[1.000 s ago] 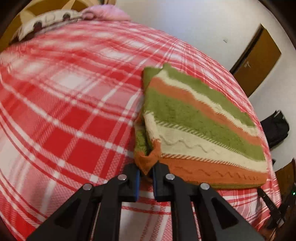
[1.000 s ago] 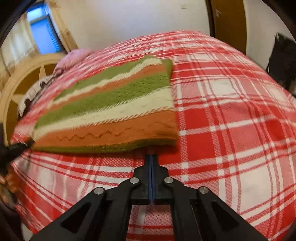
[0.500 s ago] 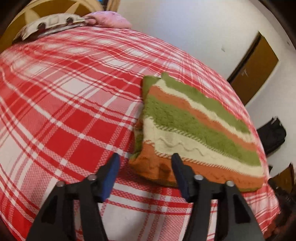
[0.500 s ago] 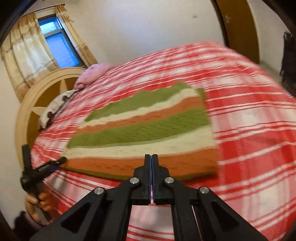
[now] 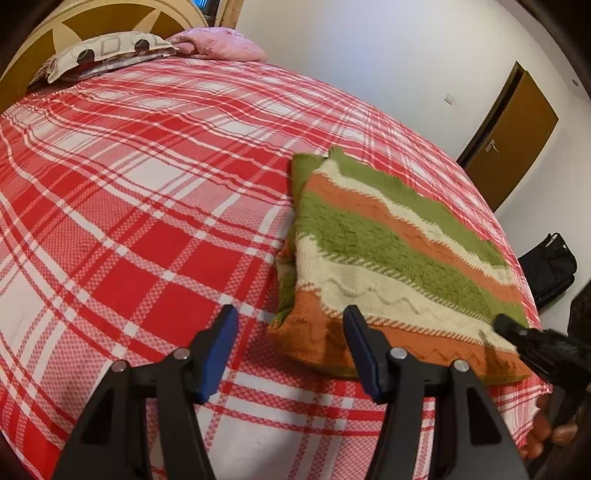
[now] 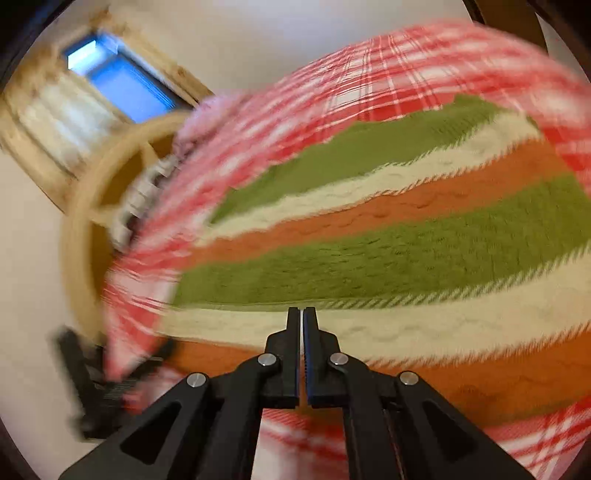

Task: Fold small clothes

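As no writing shows, striped knit (image 5: 399,258) lies folded on plaid bedspread (image 5: 147,206).

White walls (image 5: 369,55), a brown door (image 5: 509,136), a curtained window (image 6: 122,85) and a rounded wooden headboard (image 5: 122,18).

A knitted garment (image 5: 391,254) in green, cream and orange stripes lies folded into a flat rectangle on the red-and-white plaid bed; layers stacked, the near left corner slightly puffed; a raised wavy line runs along the cream band.
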The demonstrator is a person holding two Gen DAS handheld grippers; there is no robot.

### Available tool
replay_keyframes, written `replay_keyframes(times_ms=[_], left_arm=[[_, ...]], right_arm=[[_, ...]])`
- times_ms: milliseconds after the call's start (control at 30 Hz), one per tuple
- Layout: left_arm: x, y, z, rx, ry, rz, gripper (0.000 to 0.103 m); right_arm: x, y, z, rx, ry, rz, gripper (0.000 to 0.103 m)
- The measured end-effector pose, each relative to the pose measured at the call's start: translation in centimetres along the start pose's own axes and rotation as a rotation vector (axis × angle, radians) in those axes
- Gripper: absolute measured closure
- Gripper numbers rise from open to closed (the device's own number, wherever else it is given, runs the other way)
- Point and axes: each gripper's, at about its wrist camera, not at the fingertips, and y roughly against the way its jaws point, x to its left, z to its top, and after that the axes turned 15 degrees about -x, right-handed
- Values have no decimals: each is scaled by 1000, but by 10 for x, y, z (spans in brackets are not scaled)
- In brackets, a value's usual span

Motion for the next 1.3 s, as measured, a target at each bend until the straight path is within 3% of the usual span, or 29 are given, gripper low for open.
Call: replay_keyframes(times_ms=[67,267,400,600,833,1033,1300], left_arm=[[0,0,-1,-3,-8,-2,42],[-2,-1,-3,-11,-28,3,41],[-4,-2,-3,-12,-35,6,41],[-1,-3,-1,-3,-9,-1,41],[0,-3,-2,-2,-7,-2,41],[2,-2,-2,-3,4,-8,41],[-2,-3,-3,-6,-10,2,41]], right_arm=[[-2,-10,-12,1,0,-19,101],[-25,-3,-22,-96,-158,82,101],[-43,-5,-19,-52,-312,155,101],[-49,-9,-19,-6,-361,182,102],[-50,-4,-21,10,-374,167,102],[-59,1,-23,4,-357,239,102],[-44,5,-20,-2,-274,170,102]])
